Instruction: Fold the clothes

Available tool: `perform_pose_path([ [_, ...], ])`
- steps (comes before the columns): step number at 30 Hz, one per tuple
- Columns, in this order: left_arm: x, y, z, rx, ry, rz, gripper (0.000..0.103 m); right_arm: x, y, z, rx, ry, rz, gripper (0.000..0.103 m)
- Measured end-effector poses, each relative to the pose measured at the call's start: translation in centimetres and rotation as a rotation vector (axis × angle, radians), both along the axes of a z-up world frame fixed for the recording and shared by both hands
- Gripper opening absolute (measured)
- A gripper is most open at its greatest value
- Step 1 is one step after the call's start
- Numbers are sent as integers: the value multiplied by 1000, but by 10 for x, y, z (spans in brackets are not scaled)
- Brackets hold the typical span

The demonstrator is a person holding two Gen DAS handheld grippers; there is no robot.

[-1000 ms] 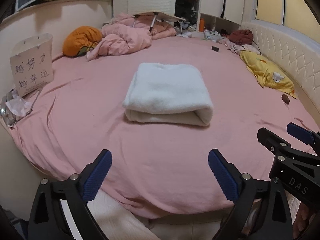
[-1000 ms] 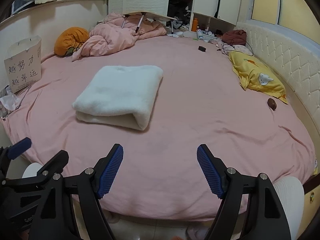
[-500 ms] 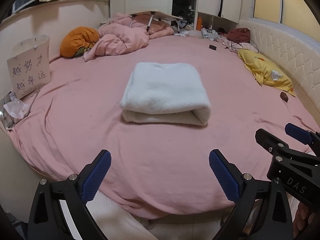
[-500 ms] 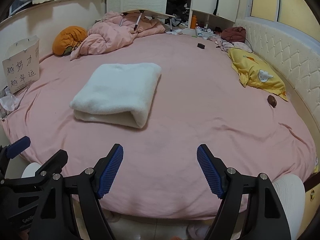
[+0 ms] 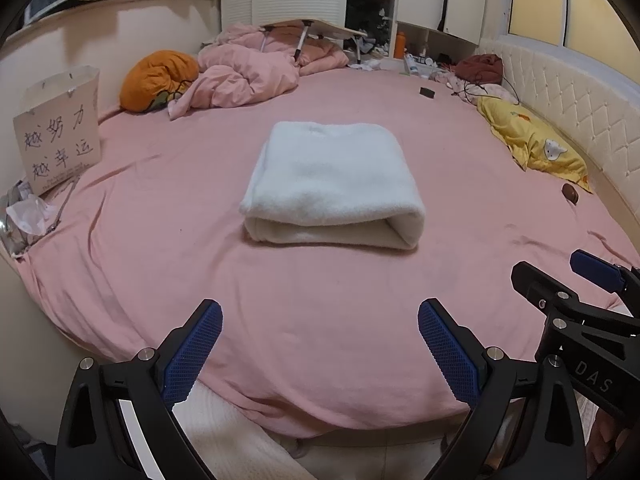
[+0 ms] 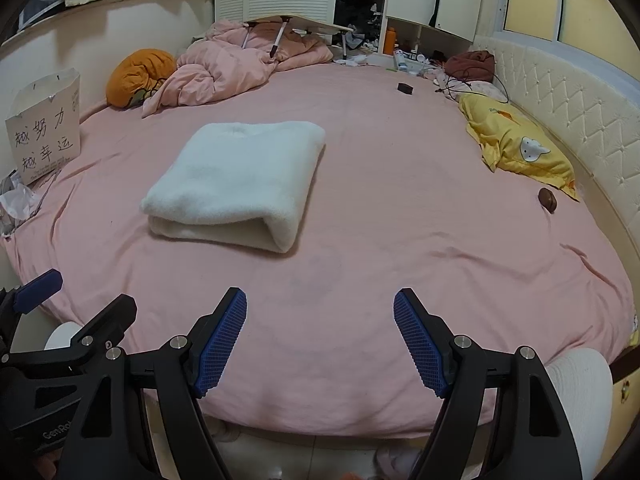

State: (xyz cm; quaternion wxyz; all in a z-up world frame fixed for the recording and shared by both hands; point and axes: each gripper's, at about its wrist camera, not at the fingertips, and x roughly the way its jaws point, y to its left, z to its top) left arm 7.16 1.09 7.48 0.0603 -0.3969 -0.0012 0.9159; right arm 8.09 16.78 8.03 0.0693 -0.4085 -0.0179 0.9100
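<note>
Both our grippers, left (image 5: 320, 344) and right (image 6: 320, 336), hung with jaws apart above the bed's (image 5: 280, 300) near edge, holding nothing. We saw the folded white garment (image 5: 332, 184) lying mid-bed.

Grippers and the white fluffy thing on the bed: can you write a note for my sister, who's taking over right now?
Left gripper: jaws open, empty, at the near edge of the pink bed.
Right gripper: jaws open, empty, beside the left one.
White garment: lying folded mid-bed, touched by neither gripper.
Done: it looks folded into a neat rectangle.
Left: possibly nothing; no other unfolded clothes stand out.
</note>
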Motion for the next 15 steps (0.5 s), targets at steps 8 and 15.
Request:
perform_pose_path([
  [8, 0, 2, 0, 0, 2, 0, 99, -1, 2, -1, -8, -1, -2, 76],
  [15, 5, 4, 4, -4, 51, 13, 99, -2, 3, -1, -9, 2, -9, 76],
])
